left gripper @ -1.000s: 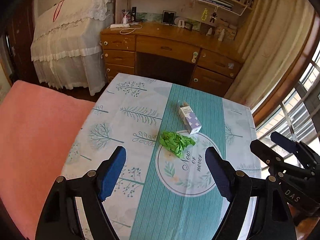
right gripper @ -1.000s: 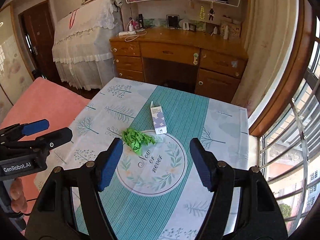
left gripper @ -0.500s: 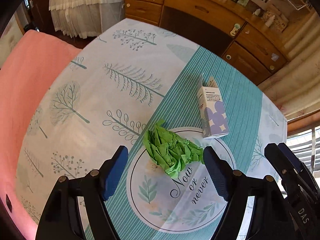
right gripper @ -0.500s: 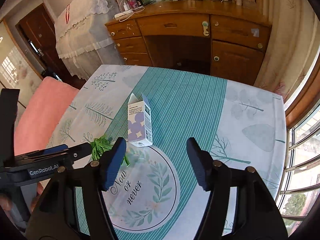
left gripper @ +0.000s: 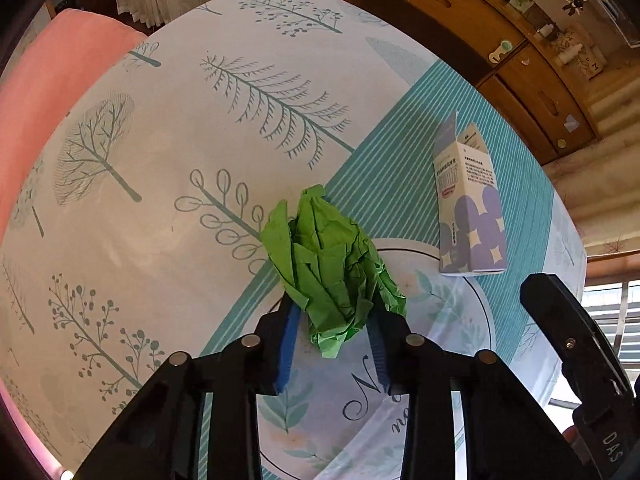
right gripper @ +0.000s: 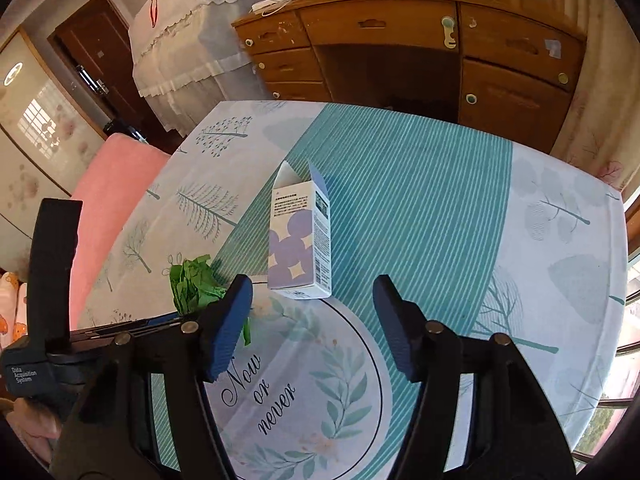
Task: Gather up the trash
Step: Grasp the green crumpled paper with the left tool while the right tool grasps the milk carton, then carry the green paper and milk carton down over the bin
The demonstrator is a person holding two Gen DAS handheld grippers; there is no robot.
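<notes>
A crumpled green paper (left gripper: pixel 332 264) lies on the patterned tablecloth (left gripper: pixel 168 128). My left gripper (left gripper: pixel 334 320) points down at it, its jaws closing, and both blue pads press on the wad's lower sides. A small white and purple carton (right gripper: pixel 298 248) with open top flaps lies just right of the paper (right gripper: pixel 192 284). My right gripper (right gripper: pixel 312 300) hovers open just short of the carton's near end, nothing between its fingers. One of the right gripper's fingers (left gripper: pixel 560 320) shows at the right of the left wrist view.
A pink cushioned seat (right gripper: pixel 112 200) borders the table's left side. Beyond the far edge stands a wooden desk (right gripper: pixel 400 32) with drawers. A window (right gripper: pixel 628 320) runs along the right edge. The cloth (right gripper: pixel 440 200) right of the carton is bare.
Both grippers have come down close to the table. The left jaws, wide before, have closed around the green paper. The right gripper has neared the carton, still open.
</notes>
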